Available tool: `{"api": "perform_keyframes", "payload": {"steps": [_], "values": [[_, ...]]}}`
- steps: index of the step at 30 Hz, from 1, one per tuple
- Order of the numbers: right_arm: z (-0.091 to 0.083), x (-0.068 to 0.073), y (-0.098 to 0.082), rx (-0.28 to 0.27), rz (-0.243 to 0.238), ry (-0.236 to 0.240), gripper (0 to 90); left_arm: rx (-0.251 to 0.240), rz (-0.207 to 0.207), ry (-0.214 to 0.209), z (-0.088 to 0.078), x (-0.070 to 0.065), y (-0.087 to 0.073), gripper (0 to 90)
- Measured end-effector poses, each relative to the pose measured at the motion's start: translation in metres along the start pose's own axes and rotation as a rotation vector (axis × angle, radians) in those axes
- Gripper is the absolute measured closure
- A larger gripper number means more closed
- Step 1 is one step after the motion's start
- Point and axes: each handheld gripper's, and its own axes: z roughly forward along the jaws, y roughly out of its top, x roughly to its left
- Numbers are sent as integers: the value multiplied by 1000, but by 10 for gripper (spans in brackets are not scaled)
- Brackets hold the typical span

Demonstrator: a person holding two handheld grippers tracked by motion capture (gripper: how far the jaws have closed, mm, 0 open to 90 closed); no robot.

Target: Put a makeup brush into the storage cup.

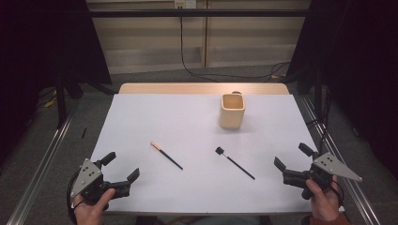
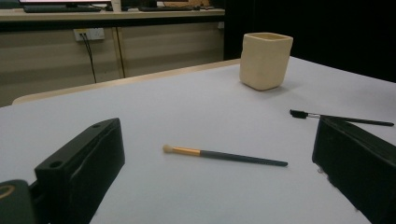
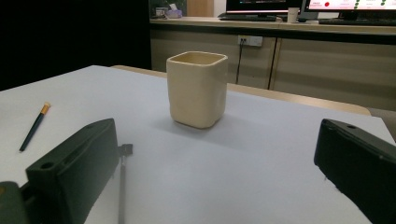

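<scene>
table (image 1: 141,122) lies wide and bare. cream cup (image 1: 232,111) stands upright toward its far edge. left gripper (image 1: 123,167) and right gripper (image 1: 292,157) sit gaping, empty, at near corners; orange-tipped brush (image 1: 166,155) and black brush (image 1: 234,163) lie apart between them.

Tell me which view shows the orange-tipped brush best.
The left gripper view: the orange-tipped brush lies close and whole on the table between that hand-held gripper's open jaws, with pale tip, orange ferrule and dark handle all clear. The high view shows it whole but small. The right gripper view shows it far off at the left edge.
</scene>
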Motion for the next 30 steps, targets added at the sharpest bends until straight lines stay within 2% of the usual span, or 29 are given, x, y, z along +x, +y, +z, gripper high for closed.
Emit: {"api": "perform_keyframes", "payload": {"steps": [5,9,22,30], "values": [[0,-1,-1,7,-2,5,0,3,-13,-4,4,1,0,24],[1,-1,-1,12,2,18,0,4,-8,-7,4,0,0,23],[0,1,-1,10,3,40,0,28,17,-68,9,-4,3,24],[0,4,0,8,-6,46,0,29,28,-89,13,-5,8,21]]}}
